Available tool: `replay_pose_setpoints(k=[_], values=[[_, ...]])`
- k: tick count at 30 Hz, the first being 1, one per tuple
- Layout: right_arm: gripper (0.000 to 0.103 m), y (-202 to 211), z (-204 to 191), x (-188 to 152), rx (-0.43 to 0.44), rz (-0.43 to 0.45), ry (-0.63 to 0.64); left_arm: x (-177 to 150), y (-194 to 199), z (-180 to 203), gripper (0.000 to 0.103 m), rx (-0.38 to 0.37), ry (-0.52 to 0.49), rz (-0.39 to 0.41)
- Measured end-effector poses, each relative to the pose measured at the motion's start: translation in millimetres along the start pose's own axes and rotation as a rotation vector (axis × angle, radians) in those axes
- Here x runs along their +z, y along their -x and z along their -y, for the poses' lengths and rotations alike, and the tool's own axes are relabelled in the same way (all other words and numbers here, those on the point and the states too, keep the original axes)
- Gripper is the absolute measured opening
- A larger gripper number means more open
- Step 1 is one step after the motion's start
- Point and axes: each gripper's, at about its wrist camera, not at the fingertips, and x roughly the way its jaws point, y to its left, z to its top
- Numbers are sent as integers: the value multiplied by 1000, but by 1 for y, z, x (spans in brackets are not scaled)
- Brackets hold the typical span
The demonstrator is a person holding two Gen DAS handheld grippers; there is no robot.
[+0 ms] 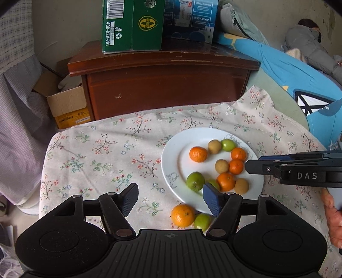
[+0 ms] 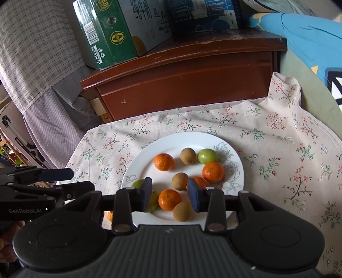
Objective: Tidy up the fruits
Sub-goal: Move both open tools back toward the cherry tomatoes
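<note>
Fruits [image 1: 198, 154] on plate [image 1: 171, 162], two beside it

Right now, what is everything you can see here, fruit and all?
plate: one, white, on the cloth
oranges: five, orange; four on the plate, one on the cloth by its near rim
green fruits: four, green; three on the plate, one beside the loose orange
brown fruits: three, brown, on the plate
cloth: one, floral, under the plate
cabinet: one, dark wood, behind the cloth
cartons: one green, one blue, on the cabinet
left gripper: black, open, empty
right gripper: black, open, over the plate
</note>
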Motion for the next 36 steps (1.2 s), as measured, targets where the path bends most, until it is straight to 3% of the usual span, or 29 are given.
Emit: replay_pose_setpoints(k=[13,25,28,36], values=[[42,21,-22,-35,52,-54,33,-33,14,2,68,-4,-41,-78],[41,-4,-37,-48,87,-142,107,-47,-3,6,68,-34,-100,-165],[41,-10,-38,-50,94,-156,108,-51,-7,7,77,-34,-114,-194],[41,-26,-42,-54,79,-166,139,-57,-12,9,78,-40,-144,-219]])
